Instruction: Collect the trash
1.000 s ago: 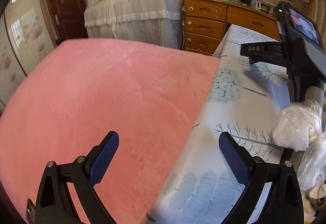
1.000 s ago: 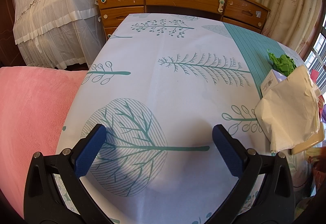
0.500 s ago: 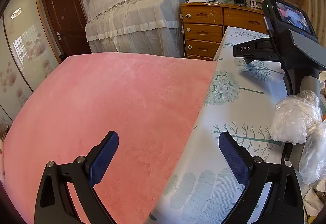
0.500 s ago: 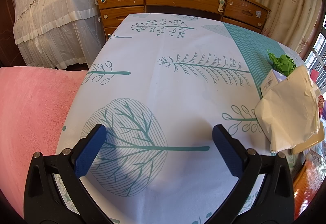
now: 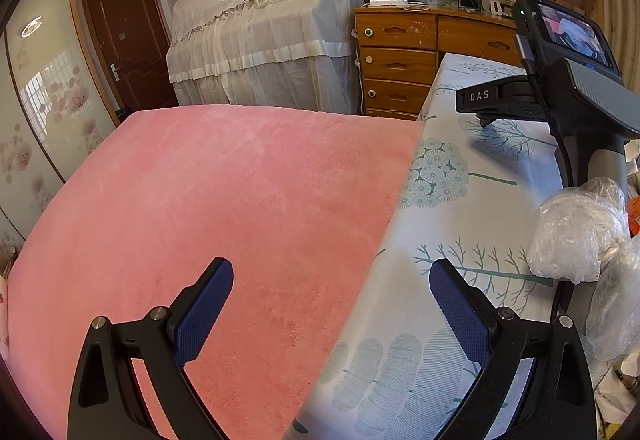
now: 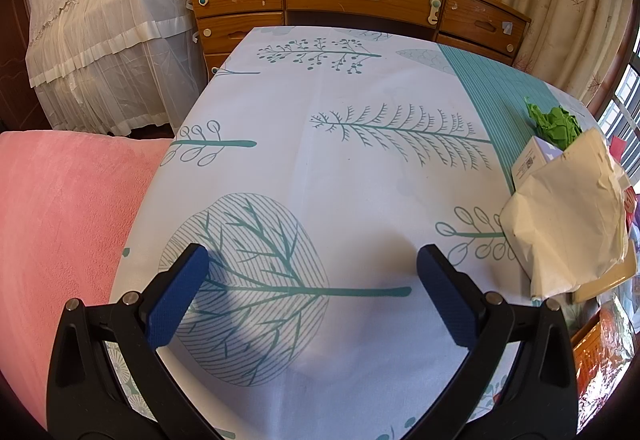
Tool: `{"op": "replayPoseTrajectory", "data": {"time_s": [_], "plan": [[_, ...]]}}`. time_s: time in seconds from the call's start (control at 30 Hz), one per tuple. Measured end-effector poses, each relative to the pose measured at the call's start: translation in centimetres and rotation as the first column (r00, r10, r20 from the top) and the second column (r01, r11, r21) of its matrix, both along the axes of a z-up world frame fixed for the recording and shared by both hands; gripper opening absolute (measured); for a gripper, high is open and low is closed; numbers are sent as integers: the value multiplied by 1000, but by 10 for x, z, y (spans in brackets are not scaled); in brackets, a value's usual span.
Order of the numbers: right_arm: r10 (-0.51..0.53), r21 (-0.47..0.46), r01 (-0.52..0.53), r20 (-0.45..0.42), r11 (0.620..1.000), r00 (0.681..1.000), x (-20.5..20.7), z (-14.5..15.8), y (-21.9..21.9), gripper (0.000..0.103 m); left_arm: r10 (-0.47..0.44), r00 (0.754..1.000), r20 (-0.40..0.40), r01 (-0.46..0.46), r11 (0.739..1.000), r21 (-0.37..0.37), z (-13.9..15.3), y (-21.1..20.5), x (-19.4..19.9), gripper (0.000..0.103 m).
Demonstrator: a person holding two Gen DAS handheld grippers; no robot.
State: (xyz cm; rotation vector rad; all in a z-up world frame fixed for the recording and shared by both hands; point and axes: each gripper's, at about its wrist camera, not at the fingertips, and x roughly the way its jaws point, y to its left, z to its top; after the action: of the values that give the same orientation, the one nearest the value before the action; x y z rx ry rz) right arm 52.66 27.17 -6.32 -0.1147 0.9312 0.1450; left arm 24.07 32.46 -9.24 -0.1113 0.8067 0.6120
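Note:
My left gripper [image 5: 330, 280] is open over the seam between a pink blanket [image 5: 208, 208] and the leaf-print tablecloth [image 5: 448, 224], holding nothing. My right gripper [image 6: 312, 268] is open above the tablecloth [image 6: 340, 168], also holding nothing. At the table's right edge lie a crumpled cream paper bag [image 6: 568, 224], a small white box [image 6: 532, 160] and a wad of green paper [image 6: 554, 120]. In the left wrist view a hand wrapped in clear plastic [image 5: 576, 232] grips the right gripper's handle [image 5: 600, 112].
A wooden dresser [image 6: 352, 0] with small items on top stands behind the table. A lace-covered piece of furniture [image 5: 264, 40] sits at the back left, with a brown door [image 5: 124, 40] beyond. An orange packet [image 6: 600, 352] lies low at the right.
The left wrist view has tilted upward, showing more of the room and shelves. The right gripper and the trash at the table's right edge have stayed put.

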Motion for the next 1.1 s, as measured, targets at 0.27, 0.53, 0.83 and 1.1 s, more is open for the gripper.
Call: {"op": "replayPoseTrajectory", "data": {"time_s": [0.27,0.53,0.83,1.1], "plan": [[0,0,0,0,1000,1000,0,0,0,103,-12,991,131,34,985,-170,13,22,-23,100],[0,1,0,0,1000,1000,1,0,1,103,-24,958,284,55,993,-100,67,37,-76,100],[117,220,-82,-155,972,981,-29,49,-31,88,-84,911,403,152,979,-138,133,25,-144,100],[257,412,-245,26,878,966,-163,173,-137,89,-205,876,436,273,957,-100,175,-41,-207,100]]}}
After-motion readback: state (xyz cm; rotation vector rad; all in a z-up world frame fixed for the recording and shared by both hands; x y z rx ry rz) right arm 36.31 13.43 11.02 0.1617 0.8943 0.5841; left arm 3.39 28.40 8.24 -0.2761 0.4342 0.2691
